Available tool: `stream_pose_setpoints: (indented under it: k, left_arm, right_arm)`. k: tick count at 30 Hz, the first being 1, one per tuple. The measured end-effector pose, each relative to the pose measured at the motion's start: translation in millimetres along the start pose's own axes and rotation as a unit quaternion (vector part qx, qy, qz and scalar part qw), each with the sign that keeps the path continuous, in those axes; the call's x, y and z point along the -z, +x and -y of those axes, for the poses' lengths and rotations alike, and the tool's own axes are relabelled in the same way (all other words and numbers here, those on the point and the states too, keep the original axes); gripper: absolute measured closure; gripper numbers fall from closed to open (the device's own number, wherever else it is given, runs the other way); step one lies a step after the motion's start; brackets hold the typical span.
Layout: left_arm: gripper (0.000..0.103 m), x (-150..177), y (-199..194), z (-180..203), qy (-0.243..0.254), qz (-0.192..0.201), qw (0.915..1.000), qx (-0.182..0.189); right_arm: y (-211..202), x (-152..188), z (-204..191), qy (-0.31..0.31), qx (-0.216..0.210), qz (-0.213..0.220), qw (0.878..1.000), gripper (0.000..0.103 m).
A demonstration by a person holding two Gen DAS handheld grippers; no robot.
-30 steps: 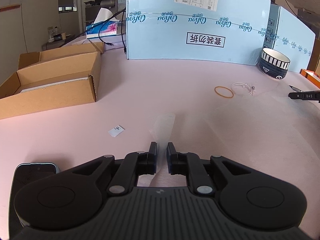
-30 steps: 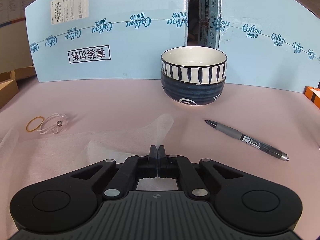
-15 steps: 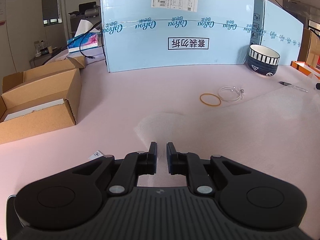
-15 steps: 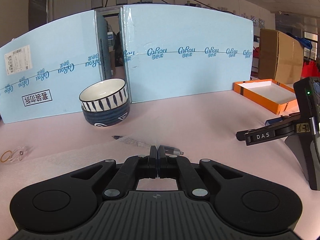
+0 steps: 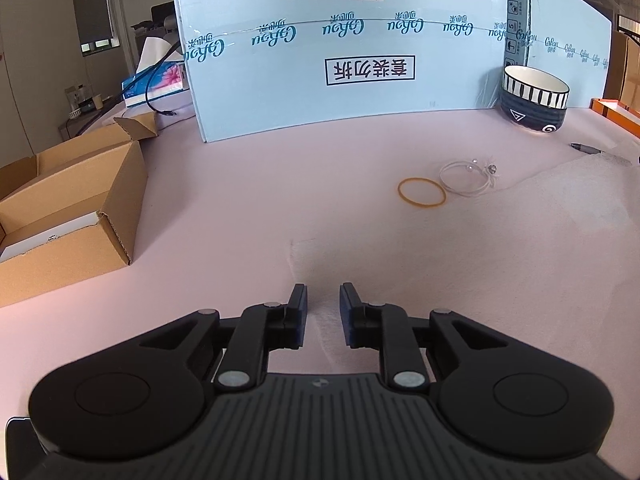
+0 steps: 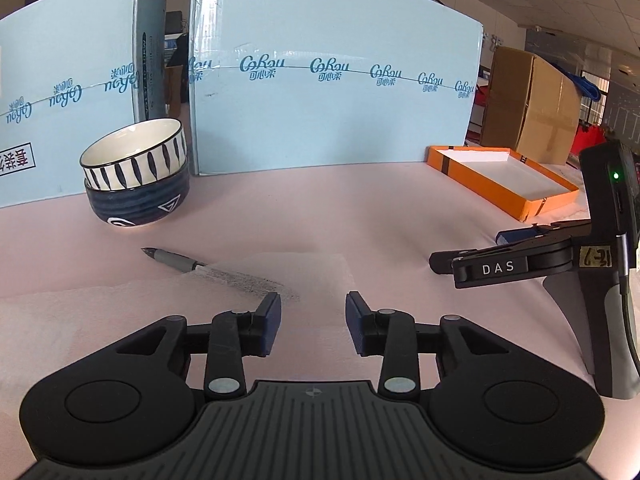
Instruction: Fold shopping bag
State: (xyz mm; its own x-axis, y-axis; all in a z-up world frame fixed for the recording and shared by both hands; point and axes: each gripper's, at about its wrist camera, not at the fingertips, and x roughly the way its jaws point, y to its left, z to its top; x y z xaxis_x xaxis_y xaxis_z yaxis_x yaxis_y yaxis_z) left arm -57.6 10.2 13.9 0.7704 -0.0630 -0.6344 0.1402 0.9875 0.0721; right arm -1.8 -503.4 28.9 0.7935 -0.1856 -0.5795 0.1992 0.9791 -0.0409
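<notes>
Left gripper (image 5: 322, 300) and right gripper (image 6: 313, 307) both stand parted, empty, over the translucent shopping bag (image 5: 500, 248) lying flat beneath them.

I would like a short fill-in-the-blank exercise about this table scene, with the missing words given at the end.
1. The striped bowl is stacked inside a dark ____ bowl.
2. The shopping bag partly covers the ____.
3. Both the left tongs and the right tongs are ____.
4. The tray at the right has ____ outer walls.

Missing words: blue; pen; open; orange
</notes>
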Motion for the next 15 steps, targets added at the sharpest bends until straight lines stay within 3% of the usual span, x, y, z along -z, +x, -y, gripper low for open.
stream_pose_setpoints:
  k: [6, 10, 13, 15]
  left_arm:
    - [0.075, 0, 0, -2, 0.001, 0.001, 1.0, -0.006]
    - [0.075, -3, -9, -6, -0.018, 0.014, 0.9996, -0.016]
    - [0.075, -10, -32, -1, -0.046, 0.048, 0.9971, 0.037]
    - [0.07, -14, -45, 8, -0.061, 0.069, 0.992, 0.086]
  right_arm:
    - [-27, 2, 30, 0.039, 0.021, 0.025, 0.999, 0.059]
    - [-59, 7, 41, 0.072, -0.013, 0.04, 0.997, 0.059]
    - [-67, 23, 12, 0.057, -0.084, 0.022, 0.995, 0.061]
    - [-72, 34, -8, 0.047, -0.13, 0.01, 0.99, 0.079]
